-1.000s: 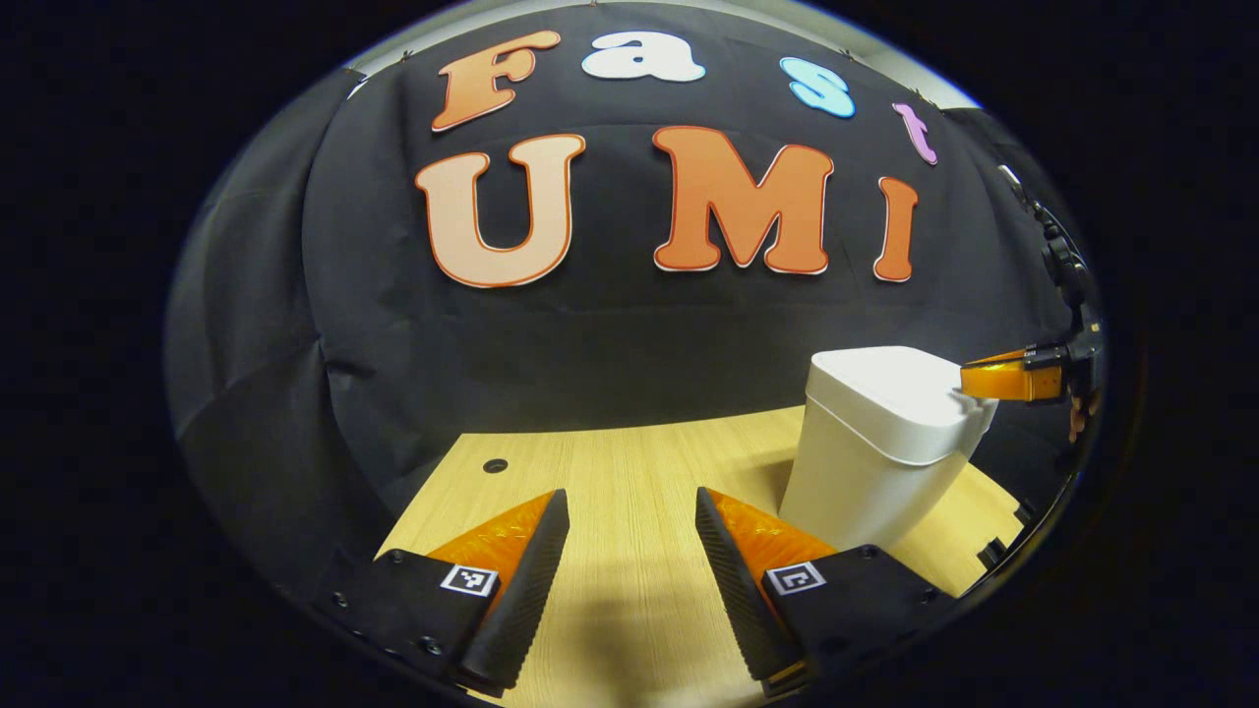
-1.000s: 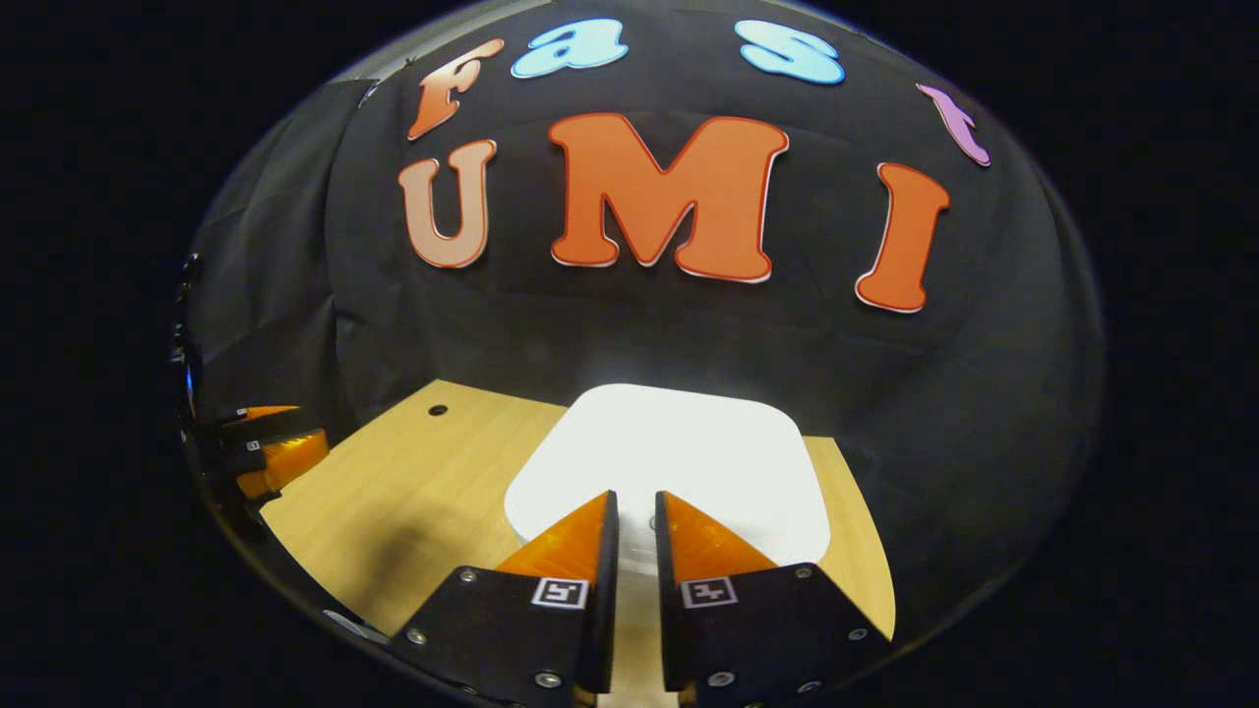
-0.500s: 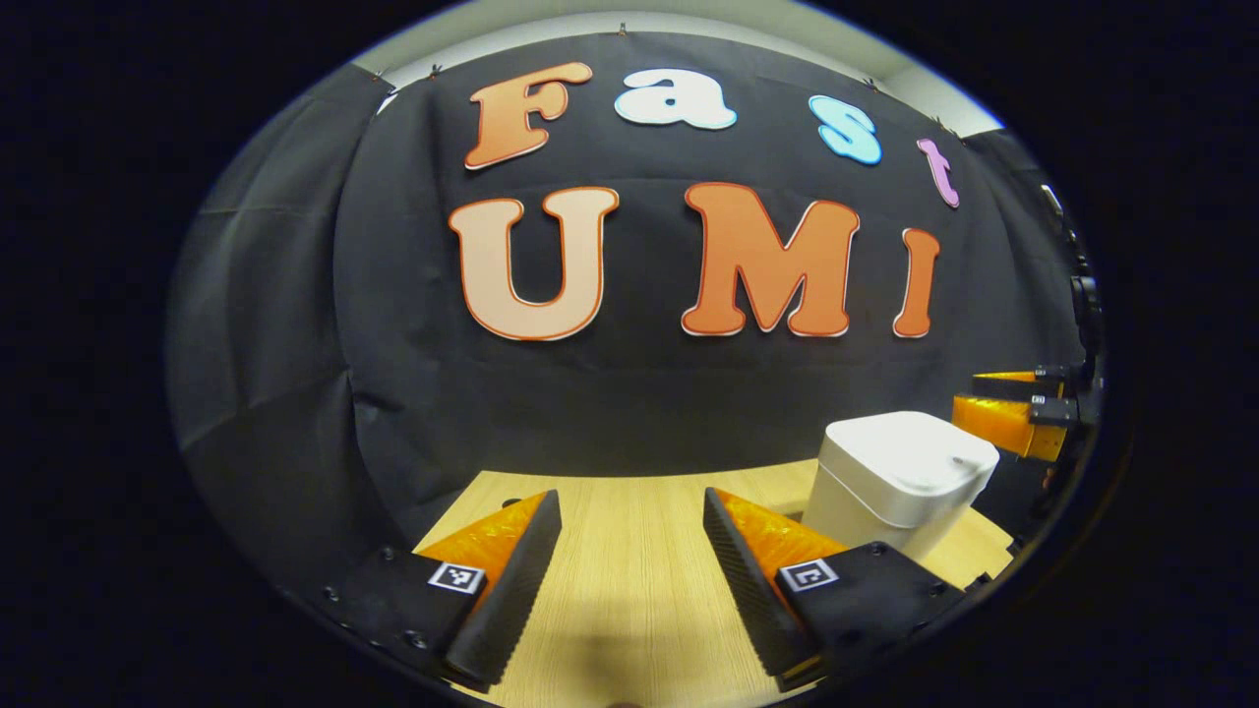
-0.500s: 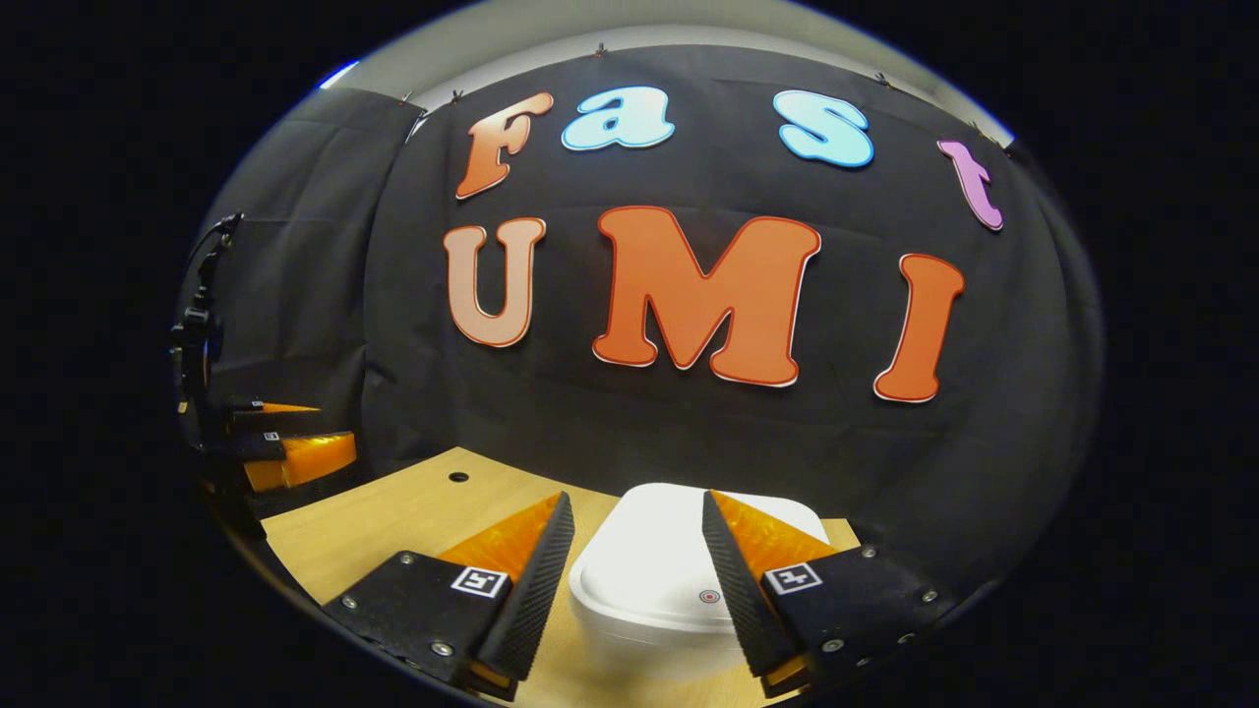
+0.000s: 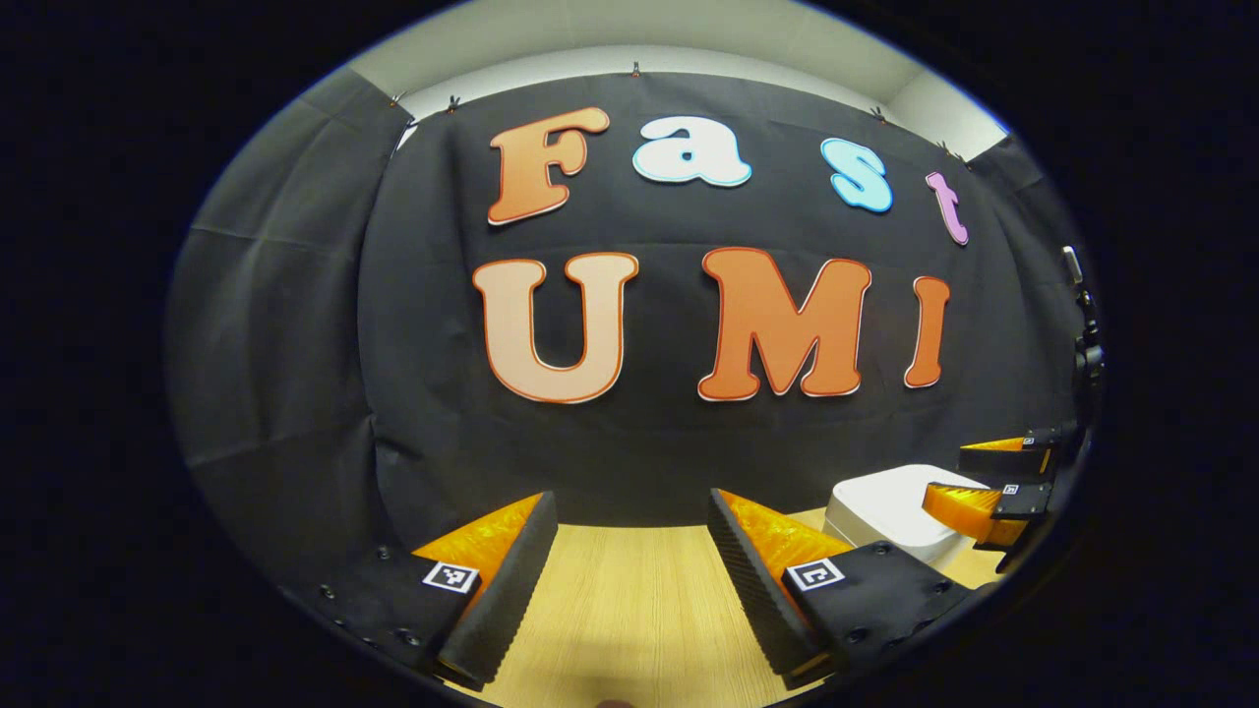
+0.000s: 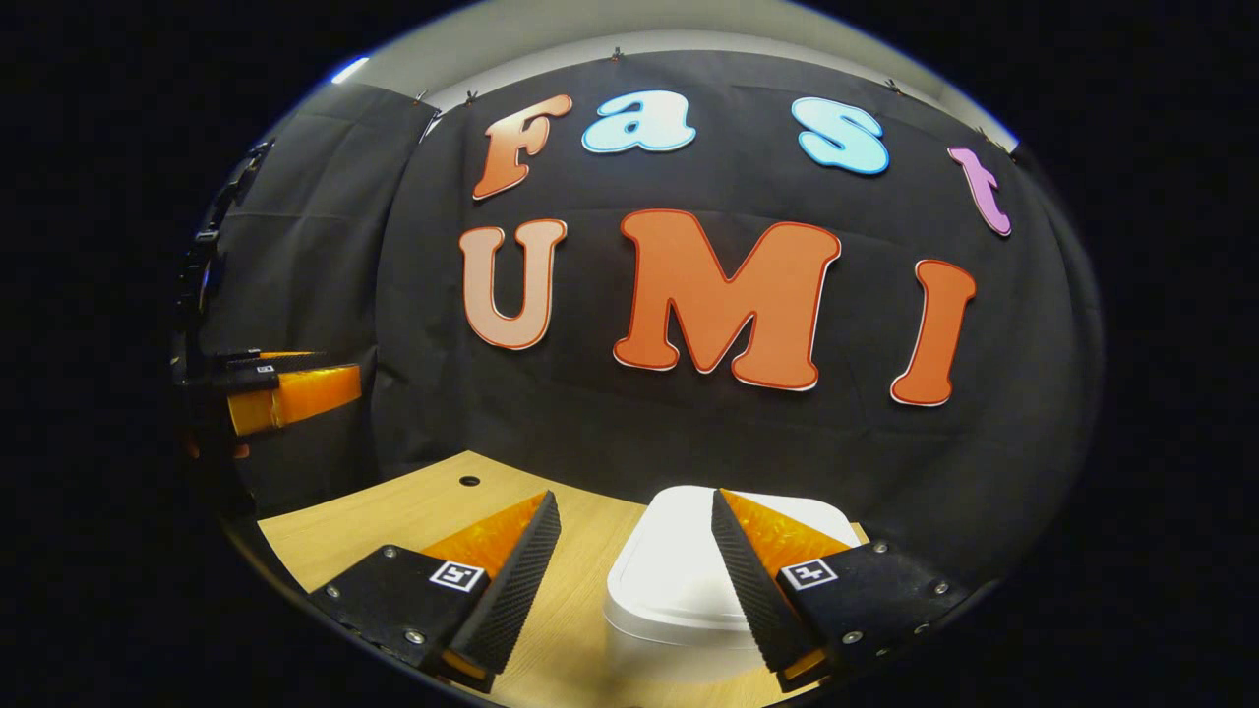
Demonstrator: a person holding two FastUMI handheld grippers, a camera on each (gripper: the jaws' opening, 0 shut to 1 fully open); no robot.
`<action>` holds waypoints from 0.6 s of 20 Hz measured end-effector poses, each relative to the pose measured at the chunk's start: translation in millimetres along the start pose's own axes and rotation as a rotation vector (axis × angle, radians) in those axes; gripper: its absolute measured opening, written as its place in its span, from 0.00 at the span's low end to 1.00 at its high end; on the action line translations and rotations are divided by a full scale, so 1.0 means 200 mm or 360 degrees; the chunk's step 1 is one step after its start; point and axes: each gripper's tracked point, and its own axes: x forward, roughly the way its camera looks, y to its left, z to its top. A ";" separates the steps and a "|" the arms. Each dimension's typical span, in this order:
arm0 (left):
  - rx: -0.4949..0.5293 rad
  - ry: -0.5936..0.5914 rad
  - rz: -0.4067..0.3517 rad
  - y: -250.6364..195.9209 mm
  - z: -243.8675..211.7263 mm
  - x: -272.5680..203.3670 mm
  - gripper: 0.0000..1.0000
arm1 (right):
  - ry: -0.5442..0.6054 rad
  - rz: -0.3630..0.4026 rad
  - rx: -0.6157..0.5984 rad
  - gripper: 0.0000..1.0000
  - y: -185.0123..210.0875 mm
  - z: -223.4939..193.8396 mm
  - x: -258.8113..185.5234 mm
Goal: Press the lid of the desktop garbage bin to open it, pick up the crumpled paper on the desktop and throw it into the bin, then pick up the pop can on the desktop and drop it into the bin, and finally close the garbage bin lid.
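Both the left gripper (image 5: 629, 536) and right gripper (image 6: 634, 541) hung with fingers apart above the desk (image 5: 629, 610); the closed white bin (image 6: 679, 580) bore no legible writing.

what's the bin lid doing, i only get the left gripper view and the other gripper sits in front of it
Observer: In the right gripper view the lid lies flat and shut on the bin.
Operator: ok is the right gripper carrying anything
Observer: No. The right gripper is open, with nothing between its fingers.
Operator: anything on the table past my fingers
Observer: There is a small round hole in the table, near its far edge.
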 end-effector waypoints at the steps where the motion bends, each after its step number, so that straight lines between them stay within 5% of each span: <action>1: 0.0008 -0.0006 -0.0004 0.00 0.01 0.00 0.97 | -0.0011 -0.0002 -0.0005 0.94 0.00 0.01 0.00; 12: 0.0036 -0.0136 -0.0013 -0.04 0.12 0.00 1.00 | -0.0051 0.0055 0.0054 0.95 0.07 0.04 0.02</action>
